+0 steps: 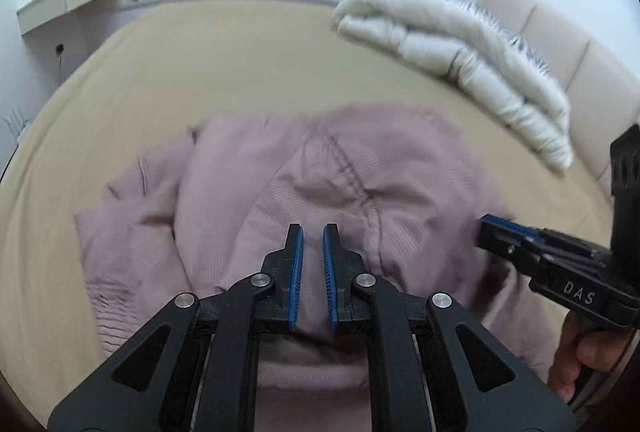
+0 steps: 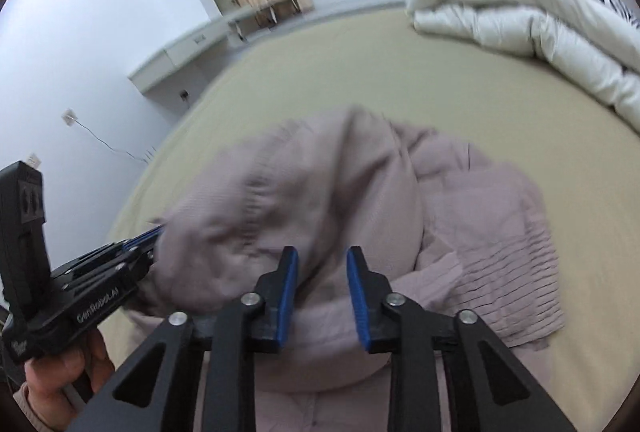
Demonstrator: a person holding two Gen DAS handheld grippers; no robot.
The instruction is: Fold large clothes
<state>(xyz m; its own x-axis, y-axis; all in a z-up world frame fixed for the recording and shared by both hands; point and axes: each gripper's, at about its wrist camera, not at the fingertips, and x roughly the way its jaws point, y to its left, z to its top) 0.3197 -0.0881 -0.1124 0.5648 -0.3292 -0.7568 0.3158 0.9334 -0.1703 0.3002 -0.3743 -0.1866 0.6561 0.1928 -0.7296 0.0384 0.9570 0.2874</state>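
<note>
Matte black linkage arms are seen fanning out behind the left gripper (image 1: 312, 232), each cut with a triangular window and pinned by round silver rivets. Its fingers (image 1: 296, 272) are lined with ribbed blue pads. The same build is shown on the right gripper (image 2: 322, 255): black arms, silver pivot pins, blue ribbed fingers (image 2: 357, 296). From the left wrist view, white raised letters "DAS" are read on the right gripper's black body, with a small screw near its blue-edged tip. From the right wrist view, "GenRobot.AI" is printed in white on the left gripper's side. Bare skin is glimpsed on the left hand (image 2: 66, 372) and the right hand (image 1: 580, 356), and a pinkish sleeve cuff is shown at the left wrist.
</note>
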